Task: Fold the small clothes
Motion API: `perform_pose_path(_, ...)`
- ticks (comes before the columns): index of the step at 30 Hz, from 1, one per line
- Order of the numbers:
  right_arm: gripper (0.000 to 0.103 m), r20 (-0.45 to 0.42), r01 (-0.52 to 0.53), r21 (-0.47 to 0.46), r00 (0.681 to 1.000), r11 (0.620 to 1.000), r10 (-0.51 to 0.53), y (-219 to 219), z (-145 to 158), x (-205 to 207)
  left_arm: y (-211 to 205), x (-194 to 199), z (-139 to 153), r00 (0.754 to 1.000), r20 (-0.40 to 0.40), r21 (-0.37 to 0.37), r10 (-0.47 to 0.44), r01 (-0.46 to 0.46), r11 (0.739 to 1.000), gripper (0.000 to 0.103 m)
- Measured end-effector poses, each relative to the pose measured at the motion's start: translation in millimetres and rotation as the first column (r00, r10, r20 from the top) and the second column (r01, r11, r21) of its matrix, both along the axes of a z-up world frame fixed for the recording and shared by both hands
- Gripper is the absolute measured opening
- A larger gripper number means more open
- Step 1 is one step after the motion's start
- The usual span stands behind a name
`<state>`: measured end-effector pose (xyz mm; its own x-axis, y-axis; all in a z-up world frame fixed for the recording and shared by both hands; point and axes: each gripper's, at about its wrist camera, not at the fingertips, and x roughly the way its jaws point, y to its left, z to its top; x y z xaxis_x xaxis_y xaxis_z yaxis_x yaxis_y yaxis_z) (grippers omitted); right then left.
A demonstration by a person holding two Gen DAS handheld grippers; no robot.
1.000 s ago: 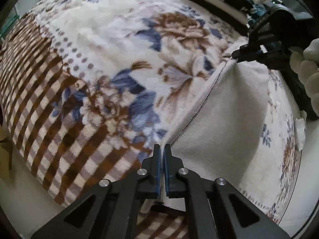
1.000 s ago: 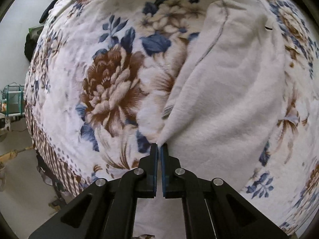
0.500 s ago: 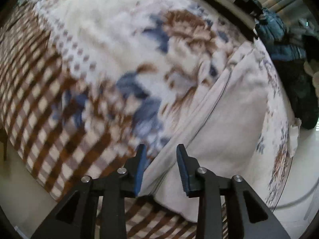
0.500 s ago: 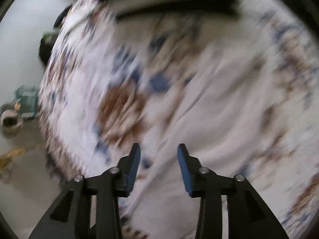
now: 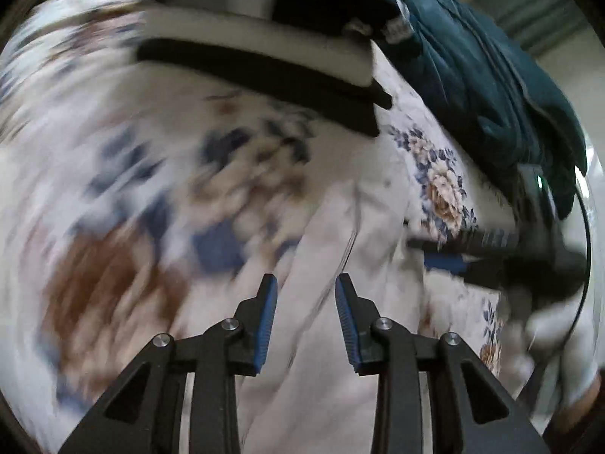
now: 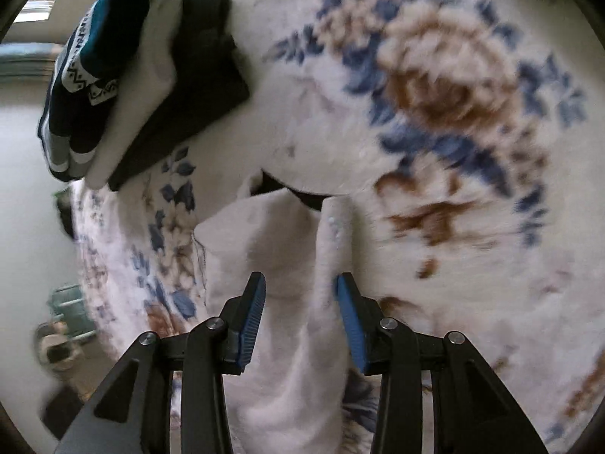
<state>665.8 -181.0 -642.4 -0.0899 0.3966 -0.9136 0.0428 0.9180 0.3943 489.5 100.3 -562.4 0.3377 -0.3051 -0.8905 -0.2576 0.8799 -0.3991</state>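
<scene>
a cream garment (image 6: 280, 249) lies partly folded on a floral blanket (image 6: 453, 87), below both grippers. the left gripper (image 5: 306, 283) and right gripper (image 6: 298, 283) are both wide open, holding nothing. a stack of folded clothes (image 6: 151, 75) sits beyond.

Floral blanket (image 5: 124, 196) left of the pale garment (image 5: 332, 397) smeared by motion; pattern unreadable there. Garment's lower part runs under the left gripper (image 5: 306, 283) and off the bottom edge. Right of the garment, the right gripper (image 5: 491, 253) is a dark streak (finger state not readable in this view). Folded stack (image 6: 151, 87) beyond the garment cut by the top-left rim.
</scene>
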Motion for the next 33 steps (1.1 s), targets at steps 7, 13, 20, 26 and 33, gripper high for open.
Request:
perform_pose_path(7, 0.036, -0.055, 0.109, 0.114, 0.993, 0.988, -0.103, -31.9, -10.2, -3.5, -24.7, 78.0, -38.1, 0.983, -0.082, -0.061, -0.167, 0.162, 0.985, 0.029)
perform_pose_path(13, 0.036, -0.079, 0.123, 0.154, 0.991, 0.981, -0.111, -27.2, -14.4, -16.0, -17.9, 79.3, -40.2, 0.986, -0.033, -0.036, -0.166, 0.165, 0.986, 0.003)
perform_pose_path(20, 0.005, 0.028, 0.099, 0.081, 0.994, 0.992, -0.102, -19.2, -4.7, -12.2, 16.2, 80.1, -36.5, 0.995, -0.031, 0.015, -0.098, 0.098, 0.995, 0.002)
perform_pose_path(26, 0.006, -0.04, 0.094, 0.09, 0.995, 0.991, -0.091, -20.2, -1.6, -9.9, 33.6, 72.6, -41.8, 0.995, -0.097, -0.099, -0.035, 0.025, 0.995, 0.025)
perform_pose_path(33, 0.057, -0.064, 0.019, 0.131, 0.998, 0.991, -0.011, -42.2, 34.0, -79.6, 36.9, -26.3, 17.3, 0.998, -0.038, -0.115, -0.048, 0.043, 0.992, 0.031)
